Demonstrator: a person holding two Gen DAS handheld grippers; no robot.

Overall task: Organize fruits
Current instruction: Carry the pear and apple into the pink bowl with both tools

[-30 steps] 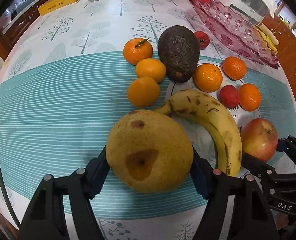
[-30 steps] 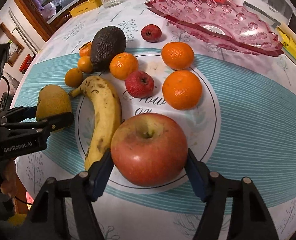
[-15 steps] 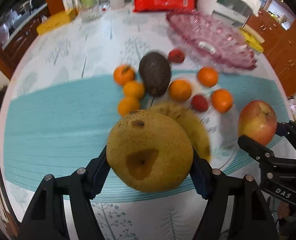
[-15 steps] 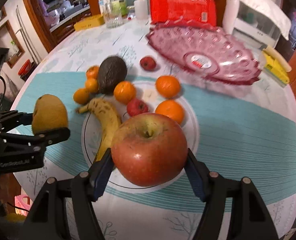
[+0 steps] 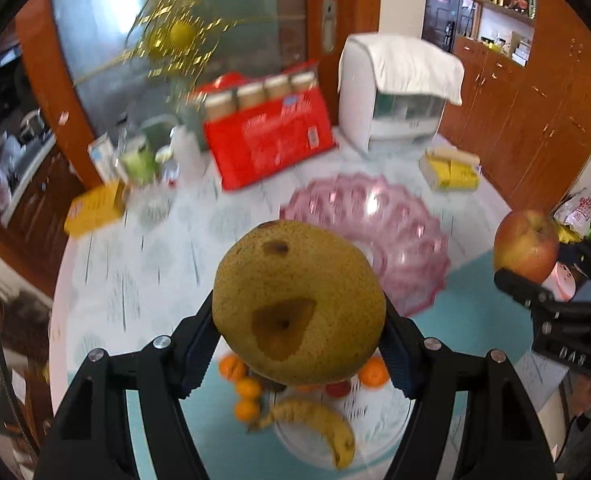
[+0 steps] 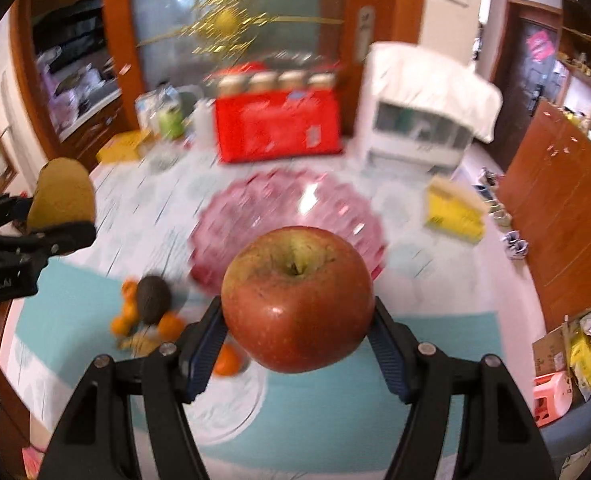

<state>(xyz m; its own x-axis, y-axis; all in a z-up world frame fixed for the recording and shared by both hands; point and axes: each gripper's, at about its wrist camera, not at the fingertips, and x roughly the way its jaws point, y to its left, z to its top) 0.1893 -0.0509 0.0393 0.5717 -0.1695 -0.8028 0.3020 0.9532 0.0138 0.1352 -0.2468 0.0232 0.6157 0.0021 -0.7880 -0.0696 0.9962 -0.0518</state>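
left wrist view: left gripper [image 5: 299,344] clamps the pear [image 5: 298,303] at its widest girth, above the pink dish [image 5: 391,232]. right gripper [image 6: 297,340] grips the apple [image 6: 297,299] likewise. both look firm, rounded, bruisable; likely slippery off-centre.

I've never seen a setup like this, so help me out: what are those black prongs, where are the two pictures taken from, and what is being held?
No robot: a person holds a two-finger tool in each hand, each with a camera looking along its fingers. The left tool grips a yellow-brown pear; the right tool grips a red apple. Each view catches the other tool at its edge. Both fruits are lifted above the table. Below lie a pink glass dish, a banana, small oranges and an avocado.
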